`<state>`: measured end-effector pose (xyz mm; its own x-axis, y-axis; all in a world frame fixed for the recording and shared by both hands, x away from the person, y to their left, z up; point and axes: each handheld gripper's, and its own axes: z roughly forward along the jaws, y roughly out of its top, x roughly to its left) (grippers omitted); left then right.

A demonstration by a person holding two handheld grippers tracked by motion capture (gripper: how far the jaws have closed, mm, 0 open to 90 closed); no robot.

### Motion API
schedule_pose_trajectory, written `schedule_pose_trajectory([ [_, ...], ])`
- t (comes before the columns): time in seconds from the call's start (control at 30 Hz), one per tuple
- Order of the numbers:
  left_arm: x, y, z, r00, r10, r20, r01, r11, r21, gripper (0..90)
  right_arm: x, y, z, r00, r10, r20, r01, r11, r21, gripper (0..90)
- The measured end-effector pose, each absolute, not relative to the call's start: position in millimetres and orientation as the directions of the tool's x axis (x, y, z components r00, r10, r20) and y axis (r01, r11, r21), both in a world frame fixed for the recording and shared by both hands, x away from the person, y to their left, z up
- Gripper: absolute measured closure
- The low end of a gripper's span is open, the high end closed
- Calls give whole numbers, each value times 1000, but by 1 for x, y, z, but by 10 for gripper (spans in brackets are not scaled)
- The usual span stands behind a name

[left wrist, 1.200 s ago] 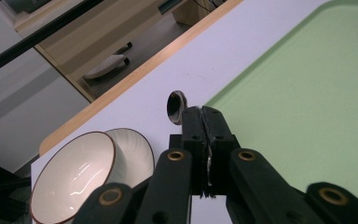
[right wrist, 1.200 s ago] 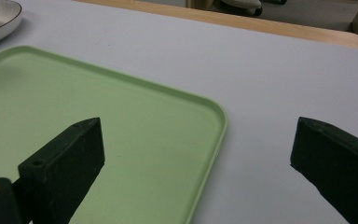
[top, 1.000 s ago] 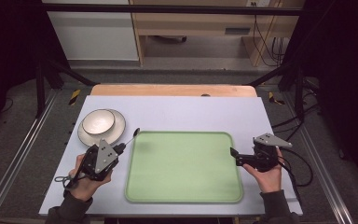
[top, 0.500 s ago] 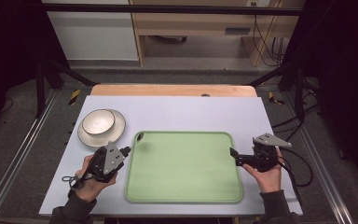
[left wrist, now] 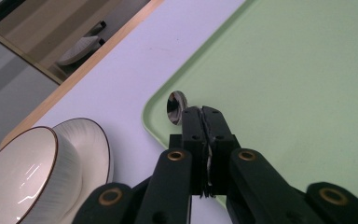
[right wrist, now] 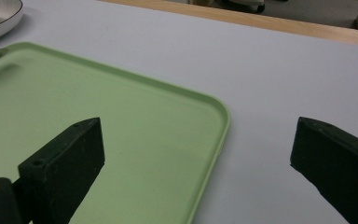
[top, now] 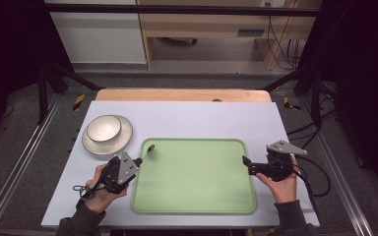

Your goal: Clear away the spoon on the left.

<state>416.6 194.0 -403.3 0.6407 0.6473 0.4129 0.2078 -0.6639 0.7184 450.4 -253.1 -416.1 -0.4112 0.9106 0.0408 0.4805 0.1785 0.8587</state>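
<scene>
A light green tray lies in the middle of the pale table. My left gripper is at the tray's left edge, shut on a metal spoon whose bowl pokes out over the tray's far-left corner. In the left gripper view the jaws are pressed together on the spoon handle above the tray. My right gripper is at the tray's right edge, open, with nothing between its jaws; the right gripper view has the tray's corner between them.
A cream bowl sits on a cream plate at the table's left, just beyond my left gripper. The same bowl and plate appear in the left gripper view. A wooden strip edges the table's far side.
My left gripper has carried the spoon rightward and toward the person, from beside the plate to the tray's left edge. The right gripper has barely moved.
</scene>
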Motion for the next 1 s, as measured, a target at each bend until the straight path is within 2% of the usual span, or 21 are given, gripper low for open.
schedule_pose_trajectory([
  [0.53, 415, 184, -411, 666, 604, 438, 194, -707, 680, 883, 450, -252, -416, -410, 911, 47, 487, 175, 856, 32],
  [1.0, 410, 175, -415, 681, 533, 502, 144, -770, 622, 861, 451, -253, -416, -412, 910, 47, 489, 177, 854, 31],
])
